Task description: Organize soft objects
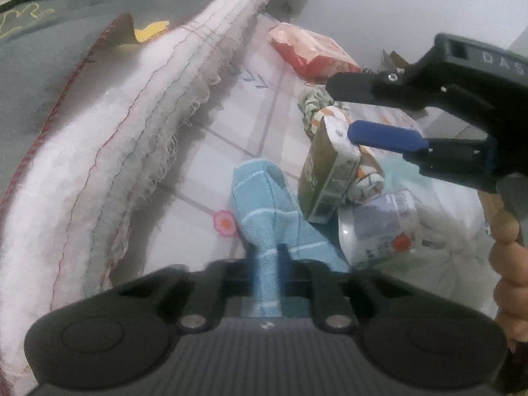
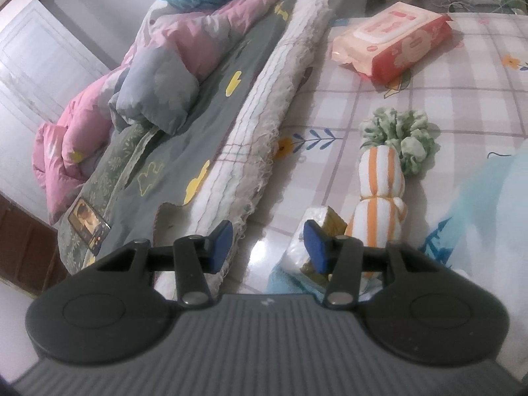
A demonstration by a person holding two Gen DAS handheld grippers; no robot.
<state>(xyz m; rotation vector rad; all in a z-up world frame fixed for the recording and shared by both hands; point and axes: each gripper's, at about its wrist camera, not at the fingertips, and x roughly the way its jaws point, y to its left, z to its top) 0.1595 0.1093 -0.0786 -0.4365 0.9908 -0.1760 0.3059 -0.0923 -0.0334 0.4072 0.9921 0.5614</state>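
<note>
My left gripper (image 1: 266, 257) is shut on a light blue towel (image 1: 264, 194) that trails forward over the checked bedsheet (image 1: 211, 165). My right gripper (image 2: 265, 247) is open and empty; in the left wrist view it (image 1: 345, 110) hovers over a small tissue pack (image 1: 325, 171). That tissue pack (image 2: 313, 227) lies just beside the right fingertip. An orange-striped rolled towel with a green pompom (image 2: 382, 194) lies behind it. A plastic-wrapped pack (image 1: 379, 227) lies to the right of the blue towel.
A red wet-wipes pack (image 2: 392, 43) lies further back on the bed. A thick white folded quilt (image 1: 109, 151) runs along the left, with a grey sheet, a pink duvet (image 2: 109, 109) and a phone (image 2: 88, 222) beyond. A white bag (image 1: 445, 247) sits at right.
</note>
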